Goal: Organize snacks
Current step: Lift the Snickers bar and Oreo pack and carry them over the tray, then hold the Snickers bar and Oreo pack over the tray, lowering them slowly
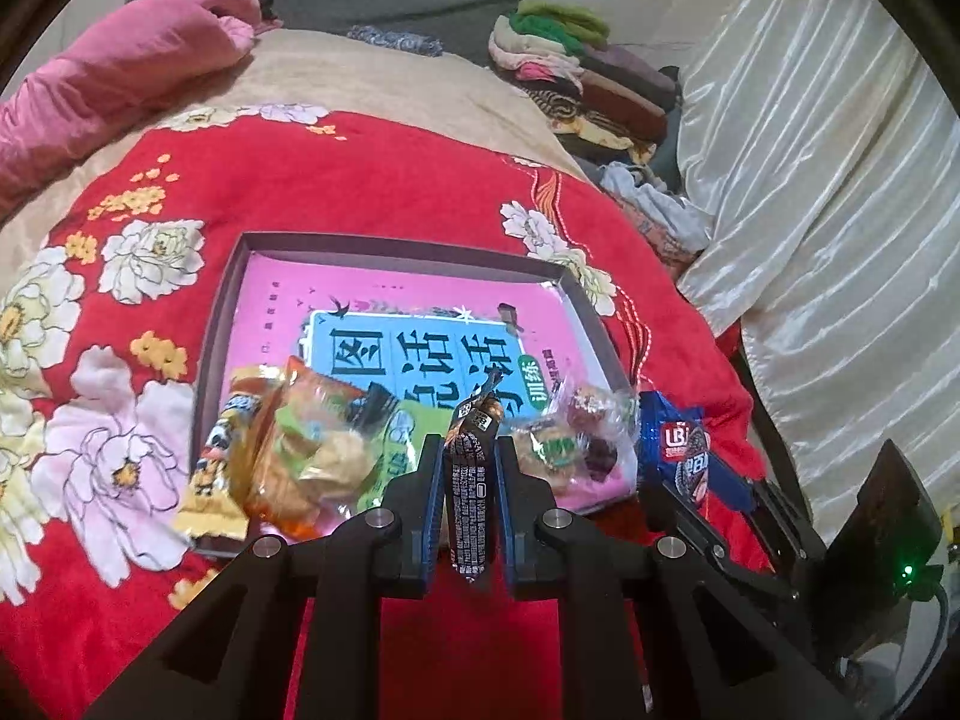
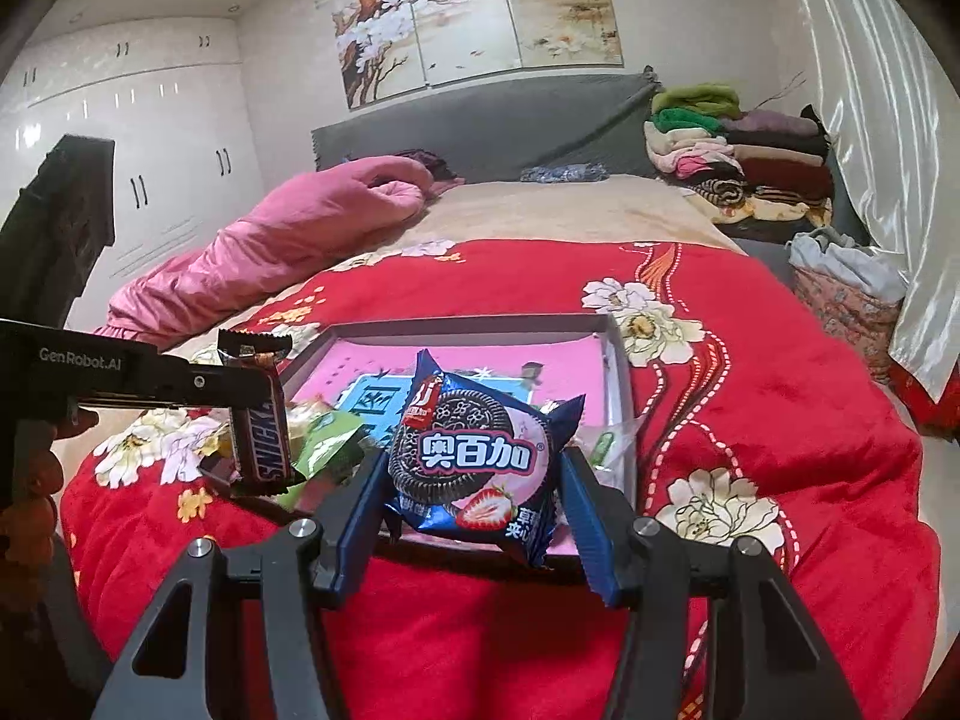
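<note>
I see the shallow box [image 1: 222, 324] on the red quilt [image 1: 360, 180], lined with a pink book [image 1: 396, 294] and holding a heap of wrapped snacks [image 1: 300, 450] along its near edge (a yellow pack, orange and green bags, clear-wrapped sweets). My left gripper [image 1: 470, 480] is clamped on a Snickers bar [image 1: 471, 480] standing upright between its pads, above the box's near rim. My right gripper [image 2: 474, 510] pinches a blue cookie pack [image 2: 474, 456] by its sides, raised over the near right corner of the box.
</note>
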`<state>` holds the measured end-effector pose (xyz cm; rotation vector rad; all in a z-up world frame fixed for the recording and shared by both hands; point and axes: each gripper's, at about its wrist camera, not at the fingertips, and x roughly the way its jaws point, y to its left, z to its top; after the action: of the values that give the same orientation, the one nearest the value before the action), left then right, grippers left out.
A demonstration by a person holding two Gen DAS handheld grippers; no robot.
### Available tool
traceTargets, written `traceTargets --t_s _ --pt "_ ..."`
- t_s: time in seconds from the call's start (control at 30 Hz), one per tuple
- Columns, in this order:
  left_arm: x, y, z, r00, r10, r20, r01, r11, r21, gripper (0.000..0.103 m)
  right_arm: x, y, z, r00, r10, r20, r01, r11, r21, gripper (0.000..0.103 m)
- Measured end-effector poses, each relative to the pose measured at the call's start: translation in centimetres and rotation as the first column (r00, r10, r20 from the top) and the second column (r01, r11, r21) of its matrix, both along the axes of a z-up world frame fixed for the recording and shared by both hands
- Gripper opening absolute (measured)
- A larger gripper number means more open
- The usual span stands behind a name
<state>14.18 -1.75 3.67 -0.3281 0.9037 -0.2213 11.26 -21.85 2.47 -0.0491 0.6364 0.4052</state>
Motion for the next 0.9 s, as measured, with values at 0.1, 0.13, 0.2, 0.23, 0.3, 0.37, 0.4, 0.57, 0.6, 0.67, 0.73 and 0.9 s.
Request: traceTargets --t_s 0.1,0.13,0.2,0.23,0.3,0.37,0.4,0.57,0.6,0.67,0.73,0.9 --pt "0.7 -0.2 -0.7 1.0 0.001 -0.006 -0.001 1.0 0.005 0.016 0.3 -0.2 0.0 1.0 -0.004 0.003 0.004 1.0 0.002 0.057" --pt "0.9 -0.2 -0.9 1.0 0.0 -0.011 0.0 1.0 0.006 0.016 0.4 -0.2 0.0 1.0 -0.007 0.002 0.007 1.0 0.001 0.057" --pt "1.2 -0.2 -1.4 1.0 0.005 -0.017 -0.005 1.0 0.01 0.016 0.7 -0.2 -0.1 1.0 -0.009 0.002 0.009 1.0 0.002 0.057" --pt "1.3 -0.2 -1.6 1.0 0.005 -0.018 -0.005 1.0 0.01 0.016 0.7 -0.2 -0.1 1.0 -0.009 0.003 0.009 1.0 0.002 0.057" --pt "1.5 -0.1 -2.0 1.0 0.007 -0.022 -0.007 1.0 0.014 0.016 0.9 -0.2 -0.2 1.0 -0.01 0.002 0.01 1.0 0.004 0.057" --pt "1.6 -0.1 -2.2 1.0 0.009 -0.025 -0.009 1.0 0.015 0.016 1.1 -0.2 -0.3 1.0 -0.011 0.001 0.011 1.0 0.003 0.057" --pt "1.7 -0.1 -2.3 1.0 0.008 -0.027 -0.008 1.0 0.016 0.016 1.1 -0.1 -0.3 1.0 -0.012 0.0 0.012 1.0 0.004 0.057" --pt "1.9 -0.2 -2.6 0.999 0.007 -0.032 -0.007 1.0 0.017 0.016 1.3 -0.2 -0.4 1.0 -0.015 0.0 0.015 1.0 0.007 0.057" --pt "2.0 -0.2 -2.7 0.999 0.006 -0.033 -0.006 1.0 0.017 0.016 1.3 -0.2 -0.4 1.0 -0.017 0.001 0.017 1.0 0.007 0.057" --pt "2.0 -0.2 -2.8 0.999 0.006 -0.035 -0.006 1.0 0.019 0.016 1.4 -0.3 -0.4 1.0 -0.018 0.0 0.018 1.0 0.009 0.057" --pt "2.1 -0.3 -2.9 0.999 0.006 -0.036 -0.005 1.0 0.023 0.016 1.5 -0.4 -0.5 1.0 -0.02 -0.004 0.02 1.0 0.009 0.057" --pt "2.2 -0.2 -3.4 0.999 0.007 -0.043 -0.006 1.0 0.026 0.016 1.6 -0.6 -0.3 1.0 -0.031 0.001 0.031 0.999 0.016 0.057"
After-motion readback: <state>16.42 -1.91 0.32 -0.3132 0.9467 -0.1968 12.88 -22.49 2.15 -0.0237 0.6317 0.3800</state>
